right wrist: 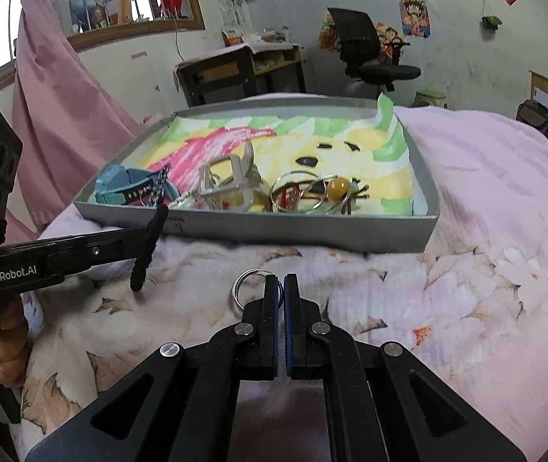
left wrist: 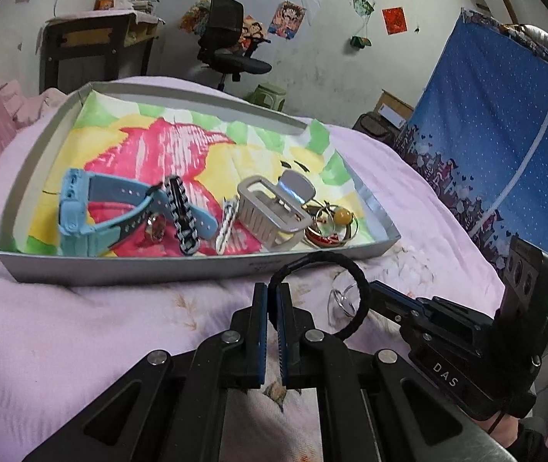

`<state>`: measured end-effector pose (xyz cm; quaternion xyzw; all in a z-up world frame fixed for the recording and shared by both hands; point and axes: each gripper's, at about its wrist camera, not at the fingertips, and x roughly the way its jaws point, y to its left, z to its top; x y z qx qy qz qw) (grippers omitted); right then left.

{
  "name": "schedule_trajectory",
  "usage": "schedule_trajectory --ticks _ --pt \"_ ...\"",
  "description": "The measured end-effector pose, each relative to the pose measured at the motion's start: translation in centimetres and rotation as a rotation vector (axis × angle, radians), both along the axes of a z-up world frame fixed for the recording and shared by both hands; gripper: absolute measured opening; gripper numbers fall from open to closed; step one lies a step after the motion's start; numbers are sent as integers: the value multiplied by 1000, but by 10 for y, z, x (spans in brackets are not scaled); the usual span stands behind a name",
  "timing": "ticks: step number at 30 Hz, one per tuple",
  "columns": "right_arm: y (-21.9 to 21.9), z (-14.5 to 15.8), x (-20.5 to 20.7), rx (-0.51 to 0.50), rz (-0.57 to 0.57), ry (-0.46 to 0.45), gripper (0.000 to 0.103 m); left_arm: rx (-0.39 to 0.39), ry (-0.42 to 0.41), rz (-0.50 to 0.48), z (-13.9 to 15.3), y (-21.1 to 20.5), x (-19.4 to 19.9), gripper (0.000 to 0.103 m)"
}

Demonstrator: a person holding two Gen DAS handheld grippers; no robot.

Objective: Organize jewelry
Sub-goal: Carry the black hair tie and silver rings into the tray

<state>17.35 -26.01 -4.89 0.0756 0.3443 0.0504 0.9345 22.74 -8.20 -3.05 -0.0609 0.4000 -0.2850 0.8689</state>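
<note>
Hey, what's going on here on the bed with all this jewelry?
A person is sorting jewelry into a grey tray on the bed, a handheld claw in each hand. The left claw is shut on a black braided bracelet, held just in front of the tray. The right claw is shut on a silver ring low over the blanket. Already in the tray are a blue watch, a white hair clip and some bangles.
</note>
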Motion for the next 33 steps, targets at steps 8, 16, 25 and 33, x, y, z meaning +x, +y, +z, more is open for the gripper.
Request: schedule_trajectory --ticks 8,16,25,33 --pt "1 5 -3 -8 -5 -29 3 -9 -5 8 2 2 1 5" --pt "1 22 -13 -23 -35 -120 3 -36 -53 47 17 11 -4 5" --pt "-2 55 -13 -33 -97 -244 3 -1 -135 208 32 27 2 5" --pt "-1 63 20 -60 -123 -252 3 24 -163 299 31 37 15 5"
